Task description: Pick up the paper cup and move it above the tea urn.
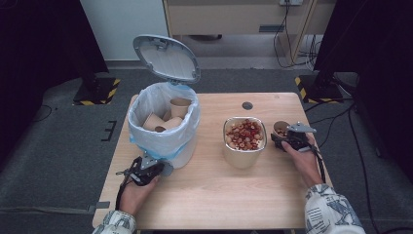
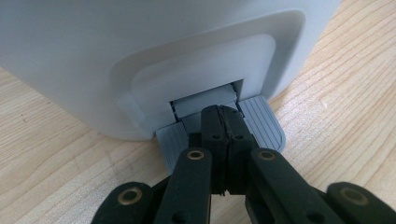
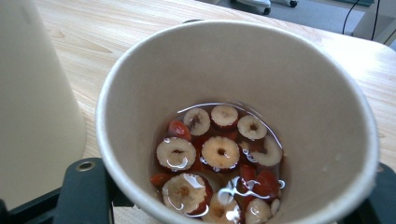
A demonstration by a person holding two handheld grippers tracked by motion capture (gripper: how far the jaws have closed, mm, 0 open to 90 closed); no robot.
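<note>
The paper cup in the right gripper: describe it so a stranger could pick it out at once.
Start at the wooden table and go to its right edge, past the big bowl. The paper cup stands there, clamped by the right gripper. Unlike the binned cups, it holds sliced red fruit in liquid.

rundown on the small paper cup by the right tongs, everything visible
The small paper cup is tan outside and off-white inside, with a rolled rim, and looks like plain paperboard. It stands upright near the right edge of the wooden table, just right of the large bowl of the same fruit. Its bottom holds clear liquid with floating round jujube slices and red pieces, filling only a shallow part. The right tongs are shut on its lower wall, a black jaw showing on each side.
</note>
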